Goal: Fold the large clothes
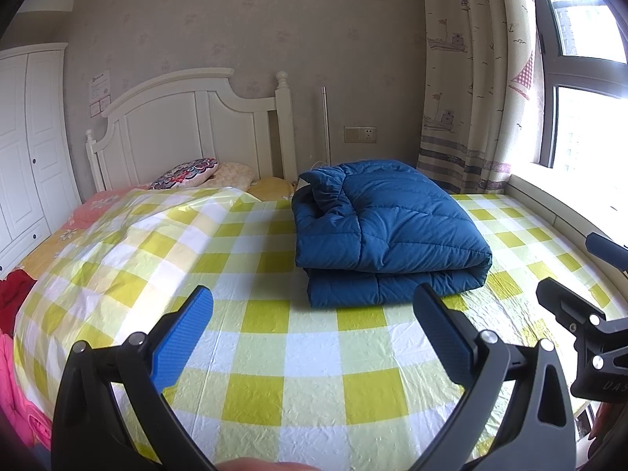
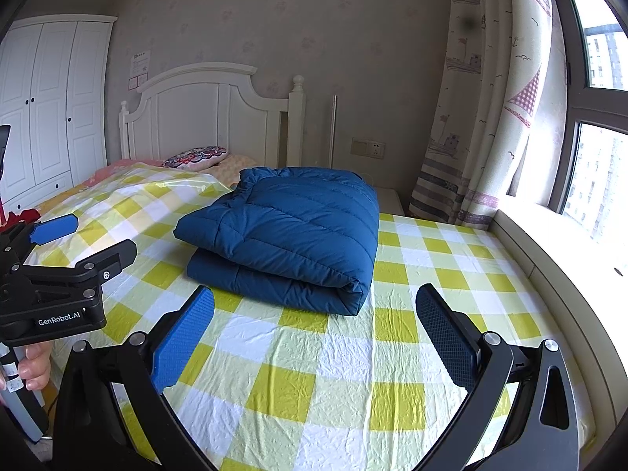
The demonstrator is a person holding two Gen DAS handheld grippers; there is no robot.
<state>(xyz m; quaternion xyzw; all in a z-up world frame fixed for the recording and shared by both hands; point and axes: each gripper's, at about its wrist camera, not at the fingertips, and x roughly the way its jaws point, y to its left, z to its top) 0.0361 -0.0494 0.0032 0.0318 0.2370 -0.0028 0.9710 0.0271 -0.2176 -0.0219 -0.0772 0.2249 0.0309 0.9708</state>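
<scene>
The blue quilted jacket (image 1: 386,231) lies folded on the checked sheet (image 1: 274,353) covering the bed, beyond my left tool (image 1: 314,327) and my right tool (image 2: 316,325), both spread wide, empty, hovering above the sheet.

Lit by daylight from the window (image 1: 581,114) on the right, blown out to near white in both views, with glare spilling over the sill (image 2: 549,235). Soft shadow left of the folded blue coat (image 1: 384,231) on the checked sheet (image 1: 274,353). Strong fisheye bending at the edges, dark vignette in the corners. Slightly blurred near the lens; 1 dark smudge on the curtain (image 2: 469,22).
</scene>
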